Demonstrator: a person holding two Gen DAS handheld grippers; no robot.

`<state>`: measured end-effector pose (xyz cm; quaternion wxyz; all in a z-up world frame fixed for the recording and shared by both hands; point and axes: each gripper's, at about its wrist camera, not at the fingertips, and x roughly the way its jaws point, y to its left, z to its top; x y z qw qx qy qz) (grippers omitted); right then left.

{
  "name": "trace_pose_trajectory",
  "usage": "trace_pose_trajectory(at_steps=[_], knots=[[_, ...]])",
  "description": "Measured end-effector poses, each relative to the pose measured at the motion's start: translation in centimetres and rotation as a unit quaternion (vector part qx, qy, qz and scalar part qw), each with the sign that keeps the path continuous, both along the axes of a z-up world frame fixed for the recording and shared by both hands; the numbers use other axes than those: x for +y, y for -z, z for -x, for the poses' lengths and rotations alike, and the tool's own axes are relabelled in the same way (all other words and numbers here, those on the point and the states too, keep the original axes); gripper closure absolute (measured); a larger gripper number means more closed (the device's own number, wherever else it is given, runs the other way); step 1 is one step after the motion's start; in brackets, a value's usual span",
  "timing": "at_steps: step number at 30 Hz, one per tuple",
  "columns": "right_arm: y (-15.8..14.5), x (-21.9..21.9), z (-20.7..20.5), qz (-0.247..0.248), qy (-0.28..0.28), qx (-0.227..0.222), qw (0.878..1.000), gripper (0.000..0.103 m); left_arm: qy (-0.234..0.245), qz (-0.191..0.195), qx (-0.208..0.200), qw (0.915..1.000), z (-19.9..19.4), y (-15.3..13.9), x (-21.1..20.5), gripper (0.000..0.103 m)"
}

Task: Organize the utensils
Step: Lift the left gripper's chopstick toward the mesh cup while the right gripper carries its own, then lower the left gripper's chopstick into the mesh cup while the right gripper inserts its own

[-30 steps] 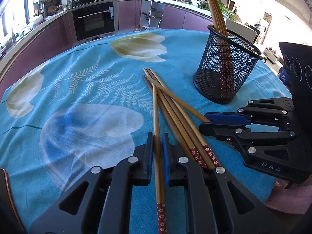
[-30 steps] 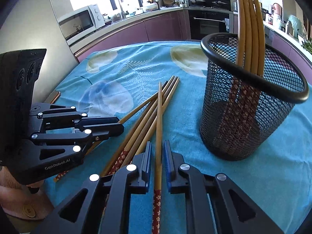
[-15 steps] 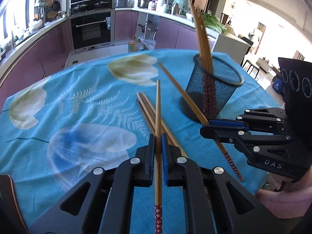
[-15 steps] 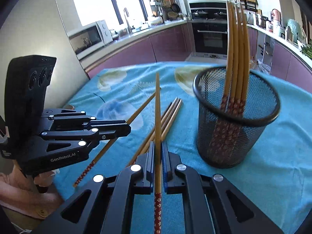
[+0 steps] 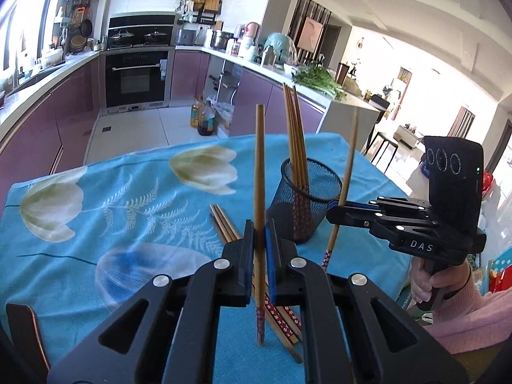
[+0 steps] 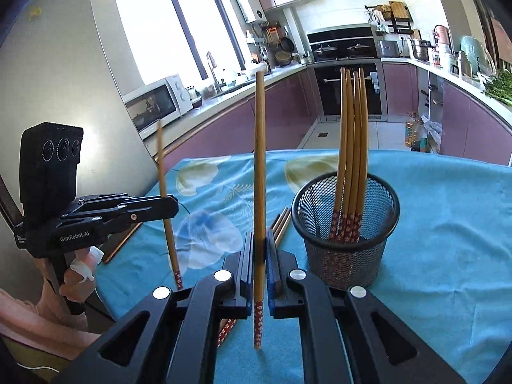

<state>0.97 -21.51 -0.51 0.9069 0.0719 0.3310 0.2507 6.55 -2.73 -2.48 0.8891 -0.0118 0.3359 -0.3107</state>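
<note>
Two chopsticks are off the desk, one in each gripper, and both stand close to upright with their red patterned ends hanging low. The chopstick in the left gripper (image 5: 260,240) is pinched between closed jaws partway up its shaft; the right gripper (image 6: 260,256) clamps its own chopstick (image 6: 259,172) the same way, plain tip pointing up.

The mesh holder (image 6: 347,224) — a black wire cup already carrying a bunch of chopsticks (image 6: 350,147) with patterned ends down — stands on the blue flowered cloth of the desk (image 6: 448,208). From the right gripper it lies just ahead and to the right. In the left wrist view the holder (image 5: 307,198) sits ahead and a little right, with the right gripper alongside it, so the right hand looks the nearer of the two.

Each held stick's long axis already runs roughly parallel to the holder's, so the next move likely needs only a carry over the rim and a drop.

A few more chopsticks (image 5: 224,224) lie flat on the cloth, between the grippers and short of the holder.
</note>
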Motion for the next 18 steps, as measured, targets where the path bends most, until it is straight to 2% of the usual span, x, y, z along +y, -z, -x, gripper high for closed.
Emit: trace_pose_trajectory(at_steps=[8, 18], knots=[[-2.1, -1.2, 0.0, -0.005, 0.008, -0.03, 1.0, 0.097, -0.006, 0.033, -0.023, 0.9992, -0.1, -2.2, 0.6, 0.096], [-5.8, -3.0, -0.2, 0.008, 0.023, -0.084, 0.996, 0.097, 0.02, 0.085, -0.049, 0.995, -1.4, -6.1, -1.6, 0.096]])
